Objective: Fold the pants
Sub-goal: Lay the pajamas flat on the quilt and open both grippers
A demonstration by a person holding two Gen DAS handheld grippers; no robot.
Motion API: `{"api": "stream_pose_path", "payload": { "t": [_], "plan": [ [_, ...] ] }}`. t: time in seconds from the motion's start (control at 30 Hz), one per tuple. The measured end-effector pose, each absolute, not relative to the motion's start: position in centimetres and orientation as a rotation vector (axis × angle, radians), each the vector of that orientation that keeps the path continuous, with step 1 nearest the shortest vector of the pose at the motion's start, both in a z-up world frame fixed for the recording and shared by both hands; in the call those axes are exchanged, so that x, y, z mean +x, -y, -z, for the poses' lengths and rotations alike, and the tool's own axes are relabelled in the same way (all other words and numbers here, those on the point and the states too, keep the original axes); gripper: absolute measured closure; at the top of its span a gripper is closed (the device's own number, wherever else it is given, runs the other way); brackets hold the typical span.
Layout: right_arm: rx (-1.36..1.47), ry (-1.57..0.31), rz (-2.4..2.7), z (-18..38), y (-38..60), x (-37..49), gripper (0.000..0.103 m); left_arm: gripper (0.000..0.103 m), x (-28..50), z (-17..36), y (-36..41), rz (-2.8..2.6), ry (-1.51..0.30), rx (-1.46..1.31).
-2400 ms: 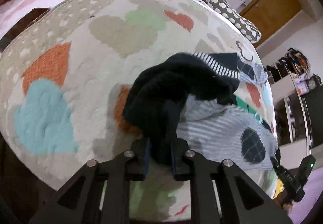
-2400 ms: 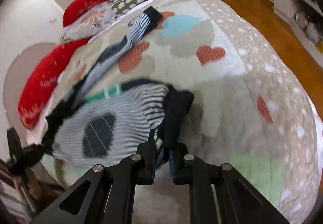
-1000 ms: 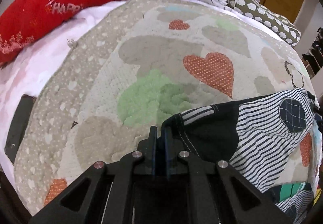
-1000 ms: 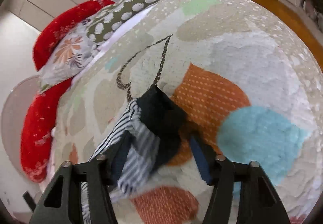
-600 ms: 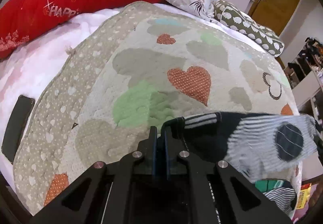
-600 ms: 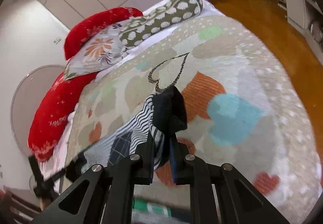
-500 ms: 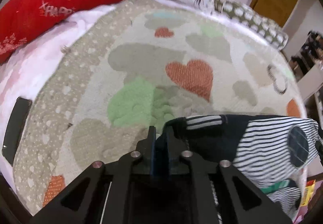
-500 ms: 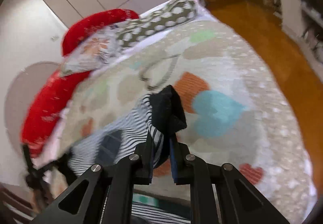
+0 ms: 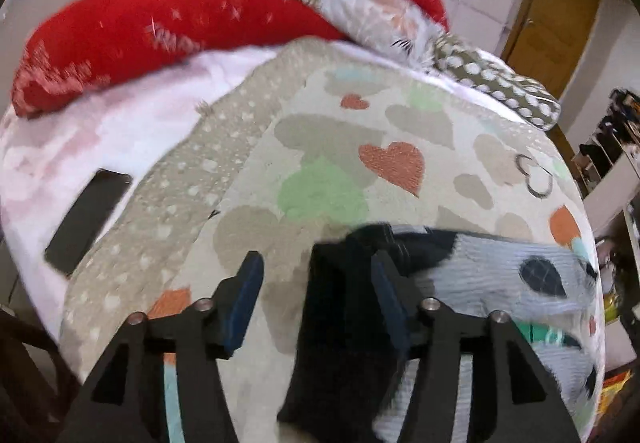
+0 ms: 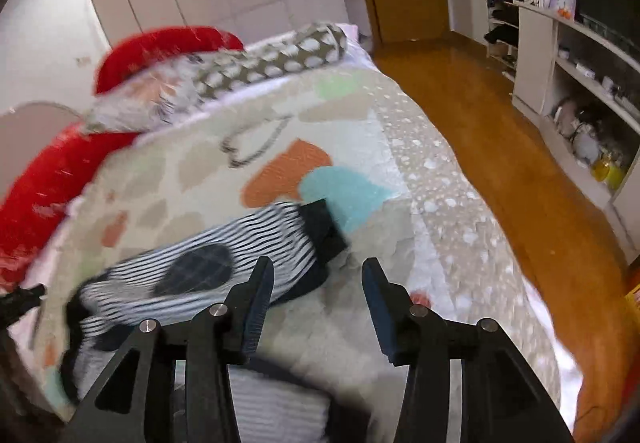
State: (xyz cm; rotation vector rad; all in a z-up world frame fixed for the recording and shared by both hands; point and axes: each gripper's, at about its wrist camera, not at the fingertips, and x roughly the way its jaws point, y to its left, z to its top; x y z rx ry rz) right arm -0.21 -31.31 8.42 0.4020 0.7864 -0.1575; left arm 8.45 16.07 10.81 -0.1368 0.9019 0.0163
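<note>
The striped black-and-white pants (image 10: 224, 255) with dark patches lie folded across the heart-patterned blanket (image 10: 360, 123). In the left wrist view the pants (image 9: 500, 275) stretch to the right, and their black waistband end (image 9: 340, 307) hangs loose between the fingers. My left gripper (image 9: 316, 283) is open around that black end. My right gripper (image 10: 316, 283) is open just above the pants' black cuff end (image 10: 320, 231) and holds nothing.
Red bolster pillows (image 9: 140, 27), a floral pillow (image 9: 372, 15) and a spotted pillow (image 9: 496, 87) line the head of the bed. A dark phone (image 9: 88, 215) lies on the white sheet at left. Wooden floor (image 10: 500, 147) and white shelves (image 10: 576, 75) are to the right.
Both grippers have opened and let go of the pants, which now drop onto the blanket. Both grippers have pulled back and up from the cloth.
</note>
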Motion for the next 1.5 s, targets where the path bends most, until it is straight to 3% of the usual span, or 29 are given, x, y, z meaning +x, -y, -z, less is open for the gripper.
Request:
{"api": "stream_pose_path", "payload": {
  "t": [0.27, 0.4, 0.5, 0.53, 0.57, 0.6, 0.73, 0.8, 0.9, 0.93, 1.2, 1.33, 1.5],
  "plan": [
    [0.457, -0.805, 0.155, -6.2, 29.1, -6.4, 0.053, 0.042, 0.9, -8.3, -14.0, -0.022, -0.914, -0.183],
    [0.472, -0.813, 0.205, -4.6, 29.5, -8.3, 0.042, 0.042, -1.4, -7.4, -13.0, -0.013, -0.922, -0.199],
    [0.459, -0.845, 0.219, -3.4, 29.4, -8.2, 0.041, 0.042, -2.0, -7.3, -12.4, -0.001, -0.937, -0.193],
    [0.459, -0.866, 0.202, -2.8, 29.2, -7.9, 0.048, 0.042, -2.0, -7.3, -12.4, -0.002, -0.935, -0.193],
    [0.48, -0.889, 0.167, -2.3, 29.2, -7.5, 0.065, 0.042, -2.1, -7.3, -12.4, -0.007, -0.932, -0.192],
    [0.503, -0.907, 0.139, -2.0, 29.3, -7.2, 0.092, 0.042, -2.2, -7.3, -12.5, -0.021, -0.929, -0.196],
    [0.49, -0.883, 0.163, -2.5, 29.9, -6.4, 0.092, 0.042, -2.0, -6.9, -13.5, -0.056, -0.941, -0.23],
    [0.457, -0.875, 0.202, -2.5, 30.2, -5.8, 0.09, 0.042, -1.8, -6.5, -14.0, -0.068, -0.959, -0.244],
    [0.406, -0.873, 0.268, -2.8, 30.3, -5.8, 0.056, 0.042, -1.6, -5.4, -14.3, -0.083, -0.989, -0.245],
    [0.422, -0.843, 0.285, -3.3, 30.4, -6.6, 0.051, 0.042, -1.5, -5.0, -14.2, -0.097, -1.002, -0.23],
    [0.41, -0.692, 0.151, -7.7, 26.6, -9.9, 0.05, 0.042, -1.6, -3.3, -14.0, -0.12, -1.07, -0.228],
    [0.419, -0.796, 0.048, -4.9, 23.6, -8.5, 0.05, 0.042, -2.4, -5.1, -13.6, -0.105, -1.007, -0.212],
    [0.451, -0.91, 0.073, -0.9, 23.3, -7.7, 0.05, 0.033, -3.8, -7.5, -12.1, -0.113, -0.904, -0.139]
  ]
}}
